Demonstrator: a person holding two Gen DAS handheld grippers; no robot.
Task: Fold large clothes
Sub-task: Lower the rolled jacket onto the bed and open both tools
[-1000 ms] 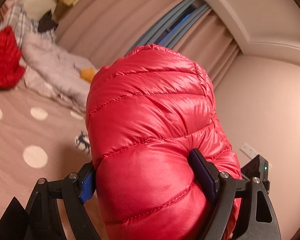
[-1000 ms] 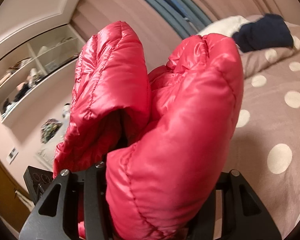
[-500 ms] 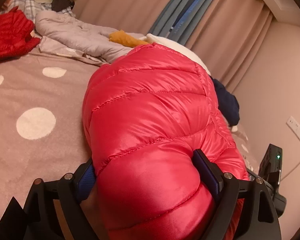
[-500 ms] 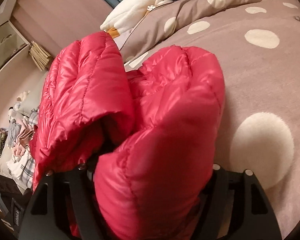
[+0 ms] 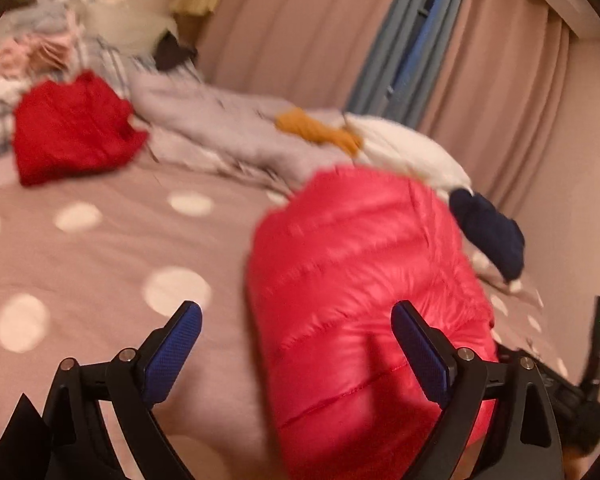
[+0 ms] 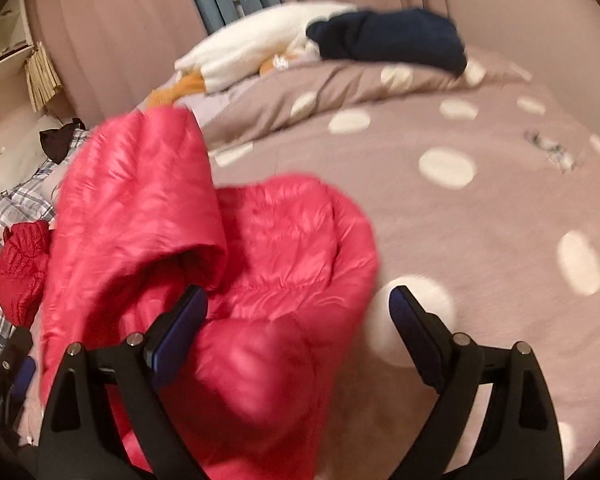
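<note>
Item: pink puffer jacket (image 5: 364, 300), bundled on the dotted bed cover (image 5: 100, 248).
Your left tongs (image 5: 296, 340) and right tongs (image 6: 298, 320) both stand apart, gripping nothing; jacket lies between them, red garment (image 5: 72, 128) well apart.

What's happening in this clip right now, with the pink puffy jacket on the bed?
A person is working a pink down jacket with two handheld tongs on a polka-dot bedspread. Both the left tongs and the right tongs are open, and the jacket lies bunched on the bedspread, not gripped by either. The frames are blurred. A red garment, a grey garment and a navy item lie further back.
</note>
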